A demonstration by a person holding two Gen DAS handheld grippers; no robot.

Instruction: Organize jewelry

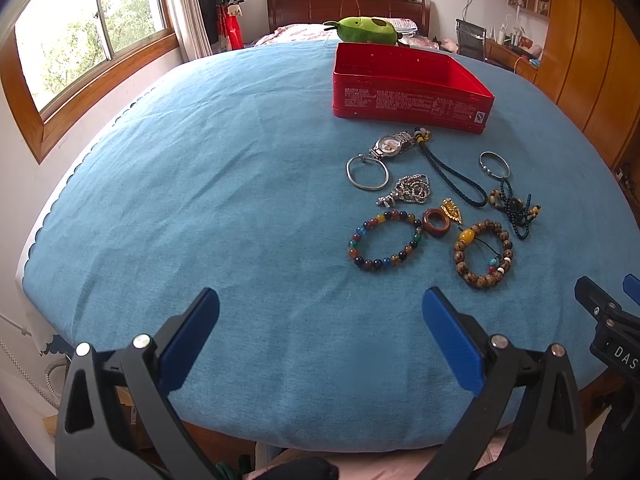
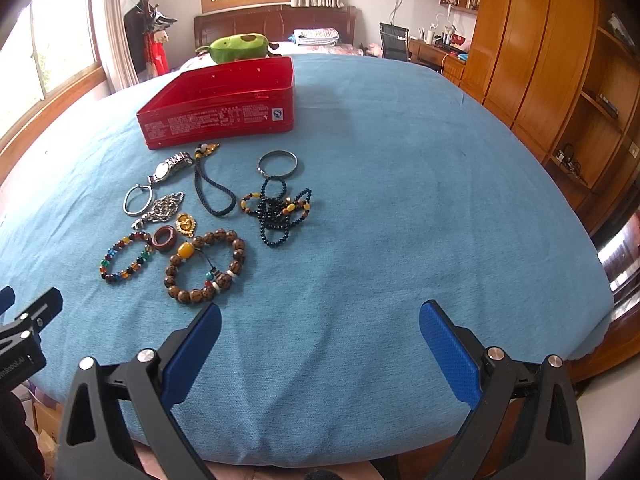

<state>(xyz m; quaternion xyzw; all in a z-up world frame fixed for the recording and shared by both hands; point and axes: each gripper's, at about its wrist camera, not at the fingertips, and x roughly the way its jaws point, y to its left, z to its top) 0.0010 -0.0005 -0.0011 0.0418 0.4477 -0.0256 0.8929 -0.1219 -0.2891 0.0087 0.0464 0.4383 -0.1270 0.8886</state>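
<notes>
A: On the blue cloth-covered table [image 1: 200,200], jewelry in a loose cluster, just in front of an open red rectangular tin [image 1: 408,88]. Tin interior looks bare.

B: Items?

A: Nearest the tin, a silver metal-band wristwatch [image 1: 394,145] and a dark braided cord loop with yellow beads [image 1: 448,168]. Plain silver bangle [image 1: 367,172] touching the watch's end. Second, smaller silver bangle [image 2: 277,164] lies to the right. Below it, a tangled strand of small dark beads with amber ones [image 2: 278,212].

B: Closer in?

A: Crumpled silver chain [image 1: 410,190], gold ornate pendant [image 1: 452,211], reddish-brown wooden ring [image 1: 436,223]. Then a multicoloured glass-bead bracelet [image 1: 384,240] and a brown patterned wooden-bead bracelet with one large yellow bead [image 2: 204,266], side by side, near the table's front.

B: Grippers?

A: Left gripper [image 1: 320,312] spread wide, holding nothing, above bare cloth. Right gripper [image 2: 320,320] likewise spread and unloaded, its left finger [image 2: 192,354] just short of the wooden-bead bracelet
</notes>
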